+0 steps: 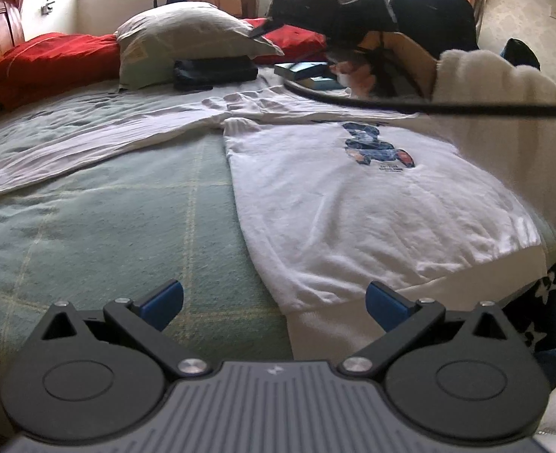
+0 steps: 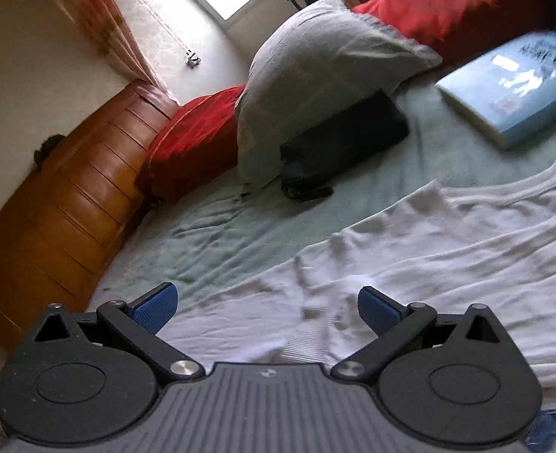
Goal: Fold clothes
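A white sweatshirt (image 1: 353, 204) with a blue print on the chest lies flat on the green checked bedspread (image 1: 108, 226), one long sleeve (image 1: 70, 151) stretched out to the left. My left gripper (image 1: 274, 304) is open just above the hem's left corner, nothing between its blue pads. In the left wrist view the right gripper (image 1: 315, 19) shows dark at the top, above the shirt's far end. In the right wrist view, my right gripper (image 2: 268, 307) is open low over the white sweatshirt (image 2: 447, 249) near its shoulder and collar, holding nothing.
At the head of the bed lie a grey pillow (image 1: 187, 37), red pillows (image 1: 51, 60), a folded dark garment (image 1: 214, 71) and a light blue book (image 2: 515, 83). A wooden headboard (image 2: 63, 207) bounds the bed. A person's white fleece sleeve (image 1: 496, 79) and a black cable (image 1: 429, 105) cross the right.
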